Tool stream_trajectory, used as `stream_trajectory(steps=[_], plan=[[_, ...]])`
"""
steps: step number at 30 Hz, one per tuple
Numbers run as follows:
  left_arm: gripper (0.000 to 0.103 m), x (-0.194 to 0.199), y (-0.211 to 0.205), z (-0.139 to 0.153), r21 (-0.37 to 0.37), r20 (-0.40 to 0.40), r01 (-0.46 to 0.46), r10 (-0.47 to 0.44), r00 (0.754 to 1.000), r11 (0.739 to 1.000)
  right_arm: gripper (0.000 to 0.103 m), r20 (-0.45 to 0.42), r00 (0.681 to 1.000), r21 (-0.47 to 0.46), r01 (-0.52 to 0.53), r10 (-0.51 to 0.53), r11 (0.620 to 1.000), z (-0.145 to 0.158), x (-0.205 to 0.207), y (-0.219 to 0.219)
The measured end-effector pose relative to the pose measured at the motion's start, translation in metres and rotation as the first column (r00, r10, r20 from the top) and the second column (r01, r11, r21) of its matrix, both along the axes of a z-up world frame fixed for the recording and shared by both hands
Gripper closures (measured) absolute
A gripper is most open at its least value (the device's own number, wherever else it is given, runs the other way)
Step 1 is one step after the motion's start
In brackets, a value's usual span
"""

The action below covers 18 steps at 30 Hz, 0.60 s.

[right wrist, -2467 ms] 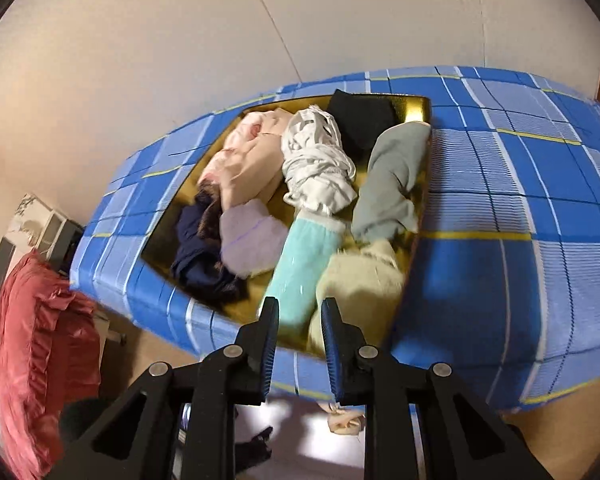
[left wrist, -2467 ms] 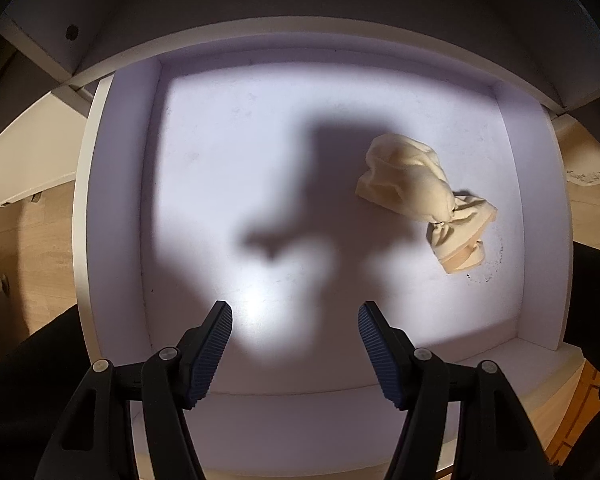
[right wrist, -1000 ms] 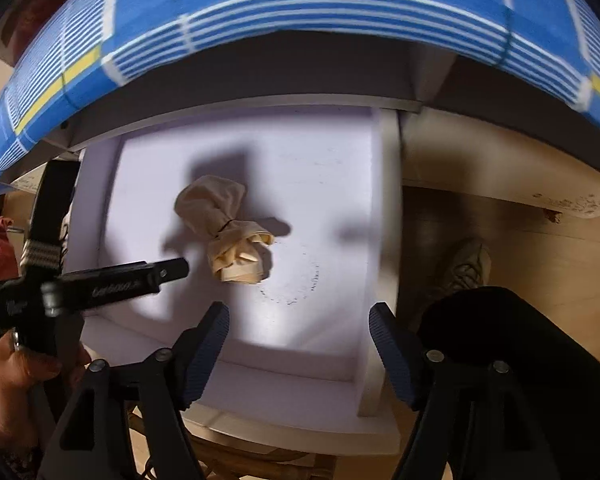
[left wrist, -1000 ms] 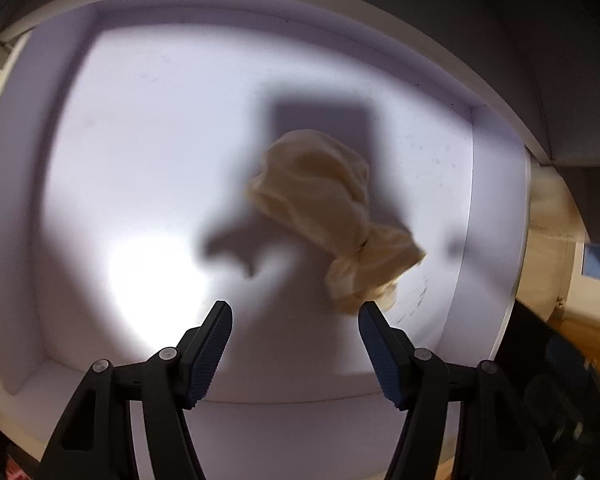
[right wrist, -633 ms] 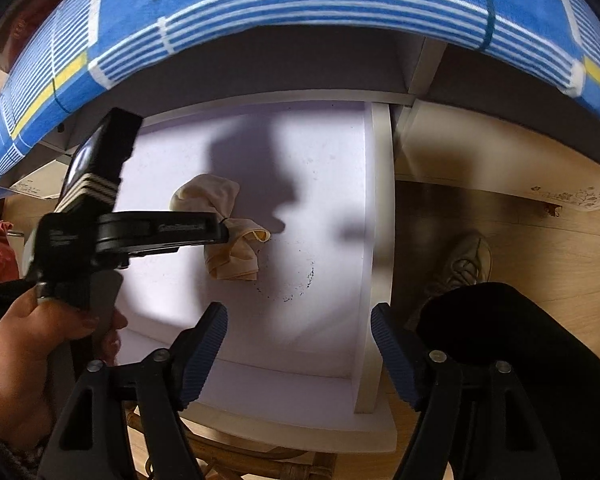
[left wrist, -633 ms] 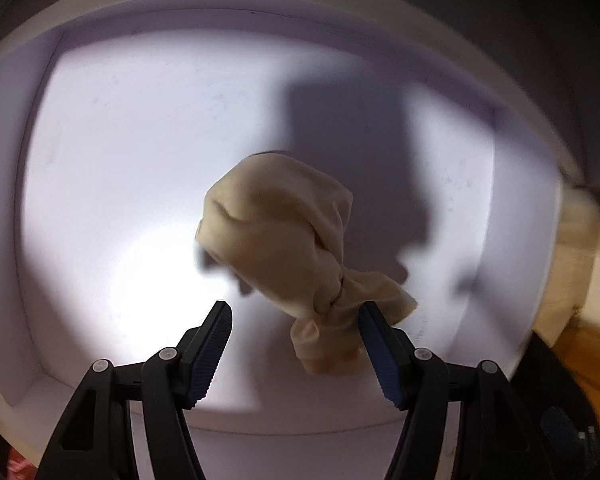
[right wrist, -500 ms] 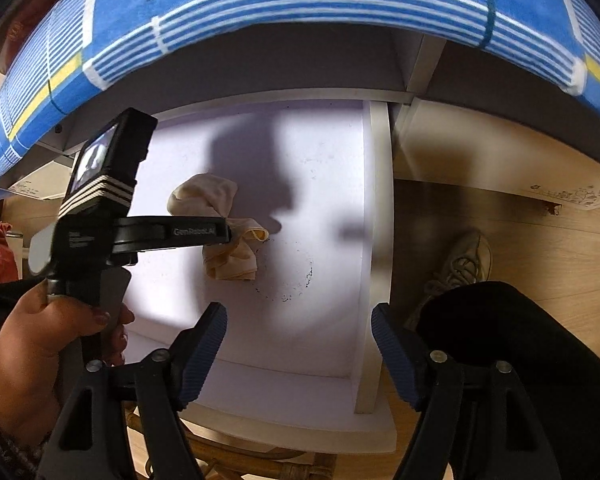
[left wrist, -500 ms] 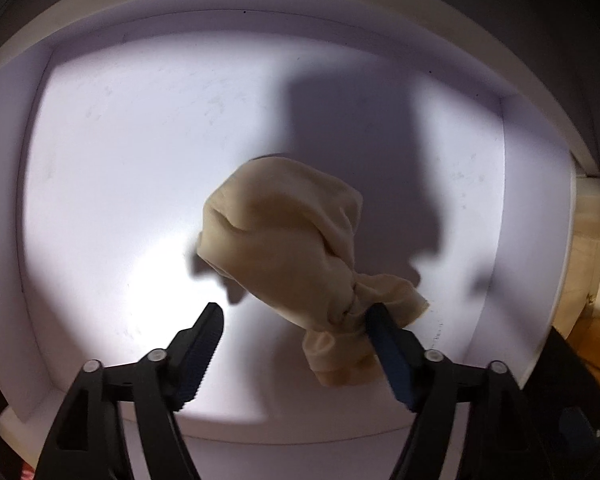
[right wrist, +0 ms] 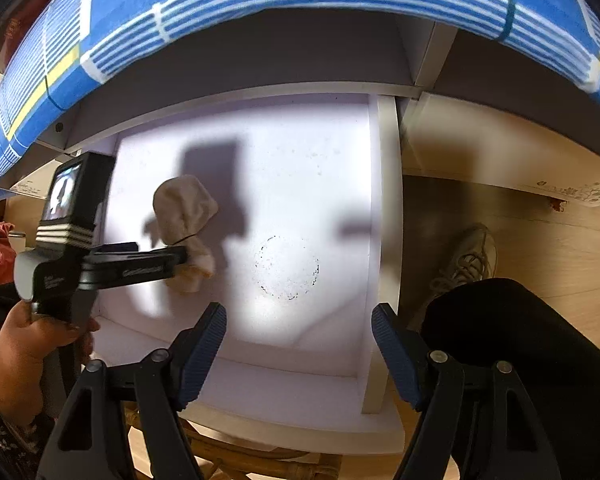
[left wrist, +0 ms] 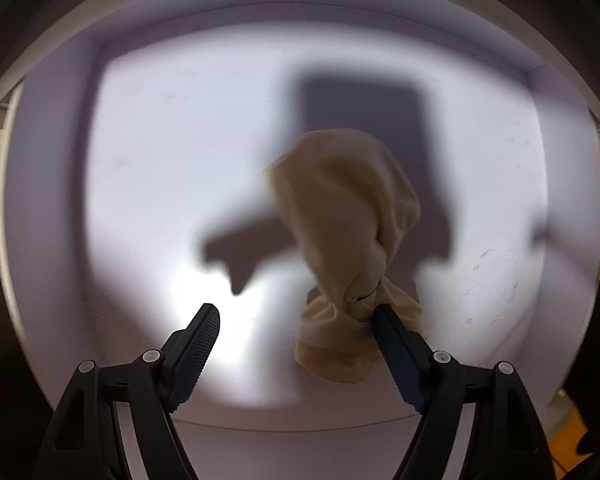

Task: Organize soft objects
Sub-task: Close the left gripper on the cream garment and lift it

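Reaching into the white drawer (left wrist: 556, 184), the left gripper (left wrist: 296, 320), jaws just widened and unclenched, should straddle the cream bundle (left wrist: 344, 216) at its tied neck before squeezing.

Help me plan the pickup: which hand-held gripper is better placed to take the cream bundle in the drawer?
Left. The left hand-held gripper is open right at the cream bundle, one finger beside its tied end. The right hand-held gripper is open over bare drawer floor.
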<state>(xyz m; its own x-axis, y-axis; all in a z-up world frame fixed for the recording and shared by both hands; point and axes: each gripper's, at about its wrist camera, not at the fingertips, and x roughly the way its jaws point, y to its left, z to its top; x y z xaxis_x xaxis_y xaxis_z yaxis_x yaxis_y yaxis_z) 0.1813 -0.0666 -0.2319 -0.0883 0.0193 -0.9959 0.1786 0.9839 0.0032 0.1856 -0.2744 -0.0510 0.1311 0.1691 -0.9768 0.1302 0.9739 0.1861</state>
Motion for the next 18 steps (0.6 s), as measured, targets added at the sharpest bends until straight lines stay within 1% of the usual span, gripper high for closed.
stream_trajectory(steps=[2,7,8,9,11,12,14,18], plan=[[0.023,-0.001,0.007,0.004,0.001,0.018,0.0,0.0,1.0,1.0,0.027,-0.004,1.0,0.0,0.001,-0.001,1.0,-0.002,0.0,0.001],[0.024,-0.004,0.016,0.013,-0.043,0.058,-0.005,0.007,0.998,0.999,0.027,-0.037,0.999,-0.01,-0.018,0.017,1.0,-0.013,0.002,0.008],[0.025,-0.009,0.023,0.016,-0.054,0.062,-0.002,0.005,0.998,0.999,0.027,-0.042,0.999,-0.014,-0.025,0.025,1.0,-0.015,0.002,0.011],[0.026,-0.019,0.016,0.016,-0.062,0.068,0.003,0.001,0.998,0.998,0.027,-0.047,0.998,-0.016,-0.035,0.034,0.999,-0.017,0.002,0.014],[0.039,-0.022,0.012,0.016,-0.078,0.077,0.027,-0.021,0.997,0.997,0.027,-0.053,0.998,-0.015,-0.04,0.04,0.999,-0.02,0.002,0.016],[0.041,-0.022,0.007,0.015,-0.081,0.078,0.043,-0.037,0.996,0.996,0.027,-0.056,0.998,-0.015,-0.038,0.037,0.999,-0.022,0.003,0.016],[0.041,-0.024,-0.002,0.015,-0.072,0.086,0.085,-0.079,0.993,0.994,0.027,-0.059,0.998,-0.014,-0.029,0.028,0.999,-0.023,0.003,0.015],[0.042,-0.027,-0.021,0.013,-0.024,0.103,0.143,-0.14,0.985,0.989,0.027,-0.06,0.998,-0.015,-0.022,0.021,1.0,-0.023,0.004,0.013]])
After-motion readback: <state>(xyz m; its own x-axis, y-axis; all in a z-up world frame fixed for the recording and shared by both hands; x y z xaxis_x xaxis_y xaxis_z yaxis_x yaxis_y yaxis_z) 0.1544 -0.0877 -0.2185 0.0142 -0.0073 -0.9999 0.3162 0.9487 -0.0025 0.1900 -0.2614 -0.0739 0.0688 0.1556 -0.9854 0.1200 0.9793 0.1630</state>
